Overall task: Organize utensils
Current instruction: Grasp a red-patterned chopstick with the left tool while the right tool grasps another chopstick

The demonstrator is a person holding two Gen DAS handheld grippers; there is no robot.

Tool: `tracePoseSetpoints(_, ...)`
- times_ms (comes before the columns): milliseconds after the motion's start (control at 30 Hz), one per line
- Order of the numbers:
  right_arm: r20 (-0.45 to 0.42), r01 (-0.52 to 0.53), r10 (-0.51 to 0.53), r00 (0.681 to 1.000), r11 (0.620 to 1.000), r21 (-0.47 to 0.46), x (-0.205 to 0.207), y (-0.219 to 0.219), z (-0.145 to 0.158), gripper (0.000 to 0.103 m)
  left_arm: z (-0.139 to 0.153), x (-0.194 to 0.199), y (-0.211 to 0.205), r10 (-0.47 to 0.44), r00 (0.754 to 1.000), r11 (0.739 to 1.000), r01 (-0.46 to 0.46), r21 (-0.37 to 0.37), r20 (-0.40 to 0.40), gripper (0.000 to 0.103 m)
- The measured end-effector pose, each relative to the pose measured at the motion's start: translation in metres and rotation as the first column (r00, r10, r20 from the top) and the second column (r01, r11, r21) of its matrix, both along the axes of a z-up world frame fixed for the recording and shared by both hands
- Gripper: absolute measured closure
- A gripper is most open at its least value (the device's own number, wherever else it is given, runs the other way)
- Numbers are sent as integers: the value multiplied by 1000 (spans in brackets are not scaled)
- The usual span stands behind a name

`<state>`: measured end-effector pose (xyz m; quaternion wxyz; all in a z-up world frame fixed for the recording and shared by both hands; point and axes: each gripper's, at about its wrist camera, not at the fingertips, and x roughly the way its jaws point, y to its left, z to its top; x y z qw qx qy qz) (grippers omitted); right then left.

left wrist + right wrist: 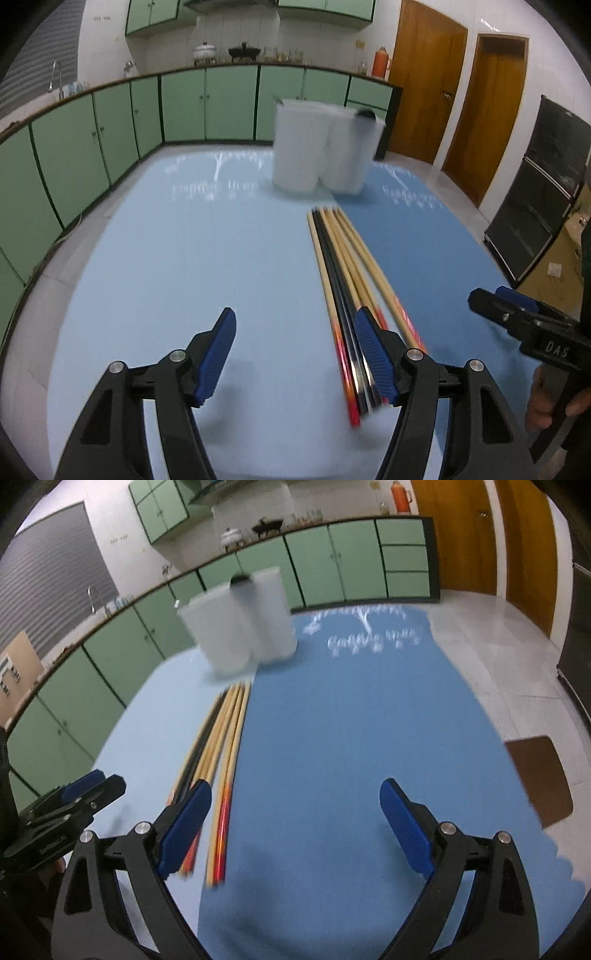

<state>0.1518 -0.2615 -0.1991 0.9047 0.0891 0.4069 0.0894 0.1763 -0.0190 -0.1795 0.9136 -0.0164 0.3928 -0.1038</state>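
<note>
Several chopsticks (345, 273), wooden and black with red ends, lie side by side along the seam of the light and dark blue table mats; they also show in the right wrist view (221, 738). Two white utensil holders (321, 147) stand joined behind their far tips, and show in the right wrist view (240, 627). My left gripper (295, 354) is open and empty, just left of the near ends of the chopsticks. My right gripper (295, 827) is open and empty, just right of them; it shows at the right edge of the left wrist view (517, 314).
The light blue mat (166, 240) and the dark blue mat (351, 720) cover the table. Green cabinets run along the far wall. A brown stool (539, 775) stands to the right of the table. Wooden doors are at the far right.
</note>
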Motion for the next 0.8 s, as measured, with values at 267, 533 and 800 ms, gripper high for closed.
tracePoseSetpoints(267,-36,-57,54,998,995,-78,-28,19,-17,13,-19,-29,-1,-13,999,1000,14,27,-53,37)
tracePoseSetpoints(533,-54,-76,69,996,988,-134,-31,26,-26,13,-30,-38,-2,-17,997,999,21,45,-74,37)
tracePoseSetpoints(800,-45,-77,69,997,973,-218,-29,38,-31,13,-30,-40,-1,-16,997,999,20,48,-74,37)
